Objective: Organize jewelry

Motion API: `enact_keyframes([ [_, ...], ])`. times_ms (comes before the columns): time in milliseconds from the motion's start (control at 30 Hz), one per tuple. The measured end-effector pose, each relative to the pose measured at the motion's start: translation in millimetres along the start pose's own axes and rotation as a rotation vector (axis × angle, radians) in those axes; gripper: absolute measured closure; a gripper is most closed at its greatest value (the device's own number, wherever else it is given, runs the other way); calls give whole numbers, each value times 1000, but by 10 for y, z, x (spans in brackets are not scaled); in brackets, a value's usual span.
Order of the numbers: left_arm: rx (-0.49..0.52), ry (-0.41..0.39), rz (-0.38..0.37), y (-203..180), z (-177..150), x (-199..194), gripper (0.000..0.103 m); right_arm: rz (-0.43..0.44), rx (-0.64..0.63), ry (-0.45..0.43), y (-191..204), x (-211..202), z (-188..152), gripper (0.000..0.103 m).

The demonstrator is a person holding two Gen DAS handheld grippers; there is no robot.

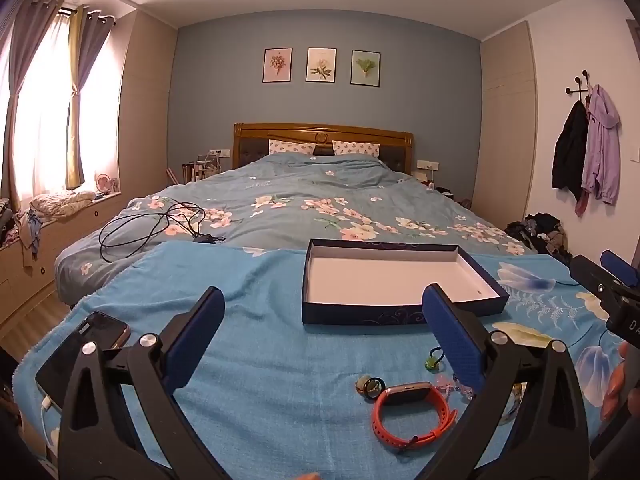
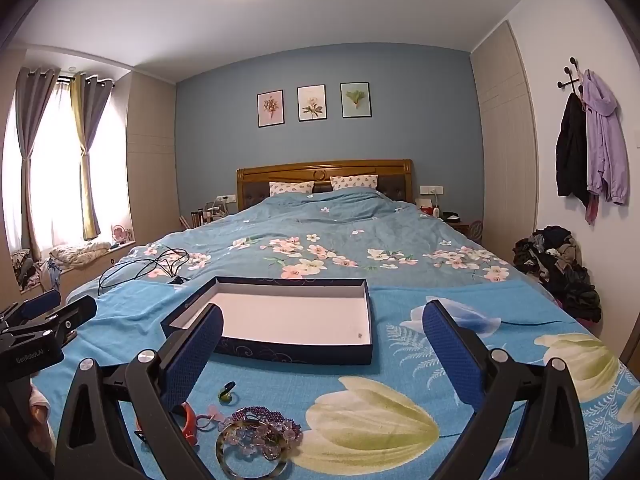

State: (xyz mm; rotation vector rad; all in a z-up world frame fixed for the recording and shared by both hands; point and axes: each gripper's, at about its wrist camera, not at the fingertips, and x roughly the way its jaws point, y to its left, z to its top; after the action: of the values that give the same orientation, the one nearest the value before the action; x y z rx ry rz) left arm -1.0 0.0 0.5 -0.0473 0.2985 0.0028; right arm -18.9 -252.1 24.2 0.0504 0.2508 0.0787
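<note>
An open dark-blue box [image 1: 400, 314] with a white inside lies on the blue blanket; it also shows in the right wrist view [image 2: 280, 350]. In front of it lie an orange watch [image 1: 412, 416], a small ring [image 1: 372, 385], a green bead hair tie [image 1: 434, 362] and pink beads [image 1: 450, 388]. The right wrist view shows a shell bangle [image 2: 250, 454], purple bead jewelry [image 2: 264, 420], the green hair tie [image 2: 227, 392] and part of the orange watch [image 2: 188, 420]. My left gripper [image 1: 324, 340] is open above the blanket, left of the watch. My right gripper [image 2: 322, 348] is open above the jewelry pile.
A black phone [image 1: 84, 352] on a white cable lies at the blanket's left. Black cables [image 1: 152, 224] lie on the floral duvet behind. A clothes pile [image 2: 560, 264] sits on the floor at right. The right gripper shows at the left view's right edge [image 1: 608, 280].
</note>
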Motion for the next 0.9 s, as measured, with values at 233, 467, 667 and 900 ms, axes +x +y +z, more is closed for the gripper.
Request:
enact_keyframes([
  [233, 4, 14, 3, -48, 10, 19, 6, -1, -5, -2, -12, 4, 20, 6],
  [467, 5, 9, -8, -20, 8, 48, 6, -4, -6, -2, -16, 12, 21, 6],
  [667, 4, 3, -13, -12, -7, 16, 6, 0, -5, -3, -20, 10, 19, 6],
  [900, 5, 2, -12, -18, -2, 12, 6, -1, -6, -3, -20, 12, 29, 6],
])
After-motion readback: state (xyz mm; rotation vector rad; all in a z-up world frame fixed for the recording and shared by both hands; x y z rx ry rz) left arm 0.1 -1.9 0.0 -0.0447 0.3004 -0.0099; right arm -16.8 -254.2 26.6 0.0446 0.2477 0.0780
